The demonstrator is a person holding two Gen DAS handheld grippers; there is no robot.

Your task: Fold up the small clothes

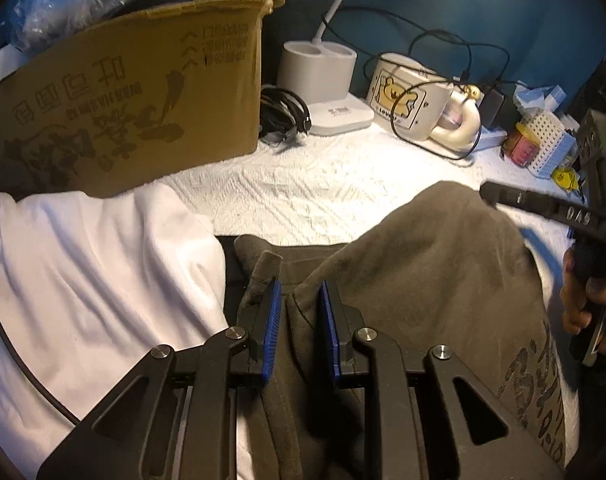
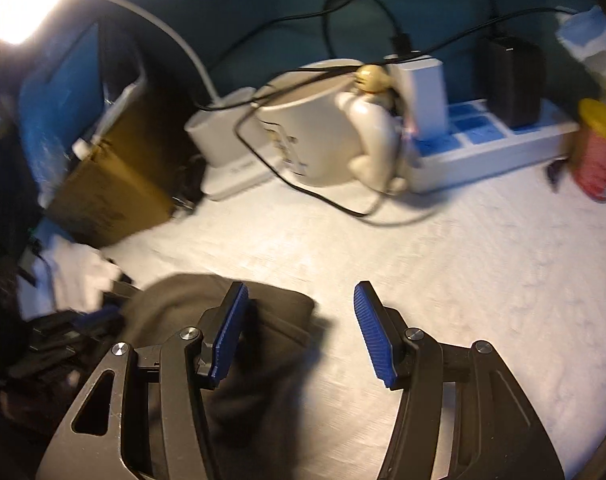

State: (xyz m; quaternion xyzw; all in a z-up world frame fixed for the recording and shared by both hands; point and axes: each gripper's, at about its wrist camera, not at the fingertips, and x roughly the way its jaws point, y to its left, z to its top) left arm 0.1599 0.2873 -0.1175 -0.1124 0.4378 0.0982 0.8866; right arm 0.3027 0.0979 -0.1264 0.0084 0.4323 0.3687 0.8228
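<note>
A dark olive-grey garment (image 1: 423, 264) with a printed pattern lies bunched on the white textured table cover (image 1: 303, 184). My left gripper (image 1: 301, 292) is shut on a fold of it, the cloth pinched between the blue pads. A white garment (image 1: 95, 280) lies to its left. In the right wrist view my right gripper (image 2: 301, 292) is open and empty, its left finger over the garment's edge (image 2: 263, 320), its right finger above bare cover. The right gripper also shows at the right edge of the left wrist view (image 1: 543, 204).
A cardboard box (image 1: 123, 112) stands at the back left. A white lamp base (image 1: 323, 80), a cream mug (image 1: 407, 96), black cables (image 1: 283, 116), a power strip (image 2: 483, 140), a red jar (image 2: 599, 156) and a white basket (image 1: 547, 144) line the back.
</note>
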